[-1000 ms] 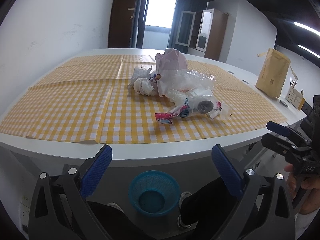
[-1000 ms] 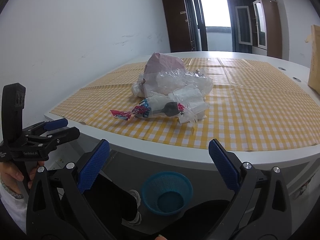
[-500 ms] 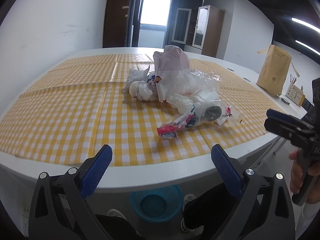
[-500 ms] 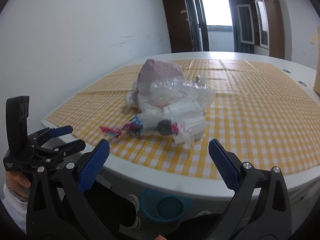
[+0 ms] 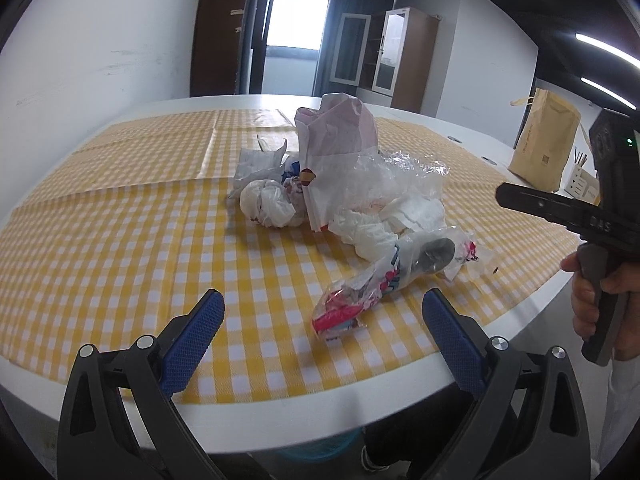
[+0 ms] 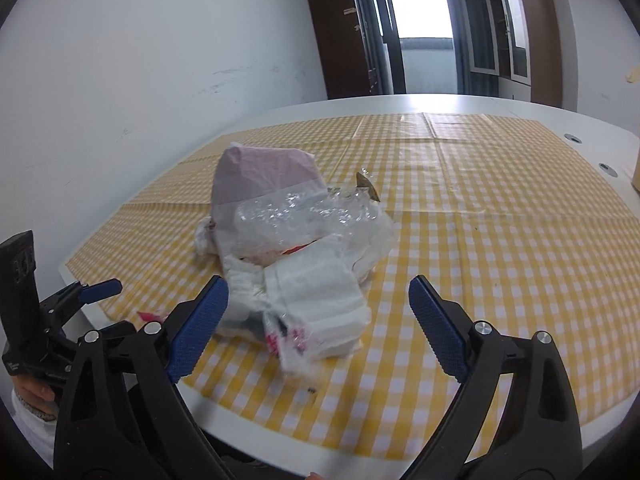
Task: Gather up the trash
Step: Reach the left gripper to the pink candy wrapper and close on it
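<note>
A heap of trash lies on the yellow checked tablecloth [image 5: 120,240]: a pink paper bag [image 5: 340,136], crumpled clear plastic [image 5: 400,176], white tissue wads [image 5: 268,204], and a red-and-blue wrapper [image 5: 360,296] at the near end. My left gripper [image 5: 320,328] is open, over the table's front edge, just short of the wrapper. My right gripper [image 6: 318,324] is open, its jaws either side of the folded white tissue [image 6: 316,292] below the pink bag [image 6: 264,176]. The right gripper also shows in the left wrist view [image 5: 552,204].
A brown paper bag [image 5: 548,140] and a small pen holder [image 5: 582,180] stand at the table's far right. A blue basket [image 5: 320,448] sits on the floor under the table's front edge. A wall runs along the left; cabinets stand behind.
Both grippers have moved forward and up from below the table edge to over the tablecloth, close to the trash heap. Both stay open. The basket has dropped almost out of view.
</note>
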